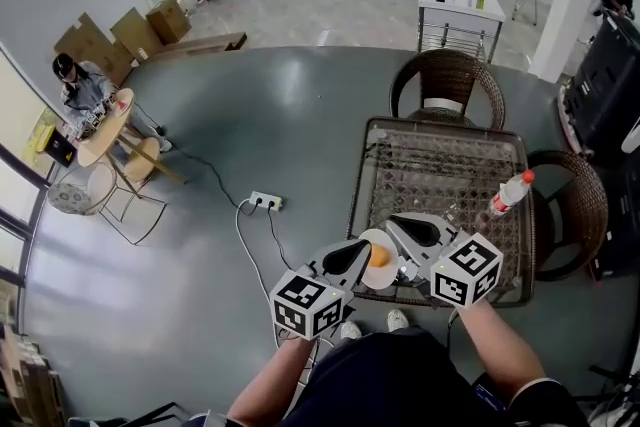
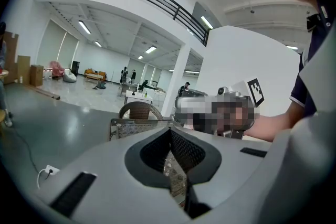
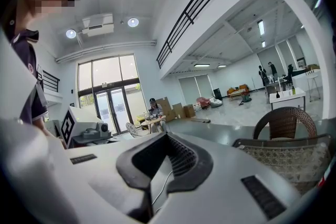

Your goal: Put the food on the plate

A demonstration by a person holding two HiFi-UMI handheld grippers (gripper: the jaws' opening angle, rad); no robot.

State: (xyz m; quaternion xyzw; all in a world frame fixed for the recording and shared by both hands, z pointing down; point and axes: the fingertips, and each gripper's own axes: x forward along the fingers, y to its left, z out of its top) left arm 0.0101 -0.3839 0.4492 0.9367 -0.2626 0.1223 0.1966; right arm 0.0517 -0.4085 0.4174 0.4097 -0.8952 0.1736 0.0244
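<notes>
A small white plate (image 1: 389,274) sits at the near left corner of the glass-topped wicker table (image 1: 450,170). An orange piece of food (image 1: 379,256) lies on it. My left gripper (image 1: 366,246) is shut and empty, its tips over the plate's left rim. My right gripper (image 1: 391,221) is shut and empty, just beyond the plate's far edge, pointing left. In the left gripper view the closed jaws (image 2: 169,131) frame the table edge. The right gripper view shows closed jaws (image 3: 167,135) aimed over the floor, with the table at the right.
A clear bottle with a red cap (image 1: 510,192) stands on the table's right side. Wicker chairs stand behind (image 1: 447,85) and to the right (image 1: 580,205) of the table. A power strip (image 1: 265,202) with cable lies on the grey floor. A person sits at a round table (image 1: 105,125) at the far left.
</notes>
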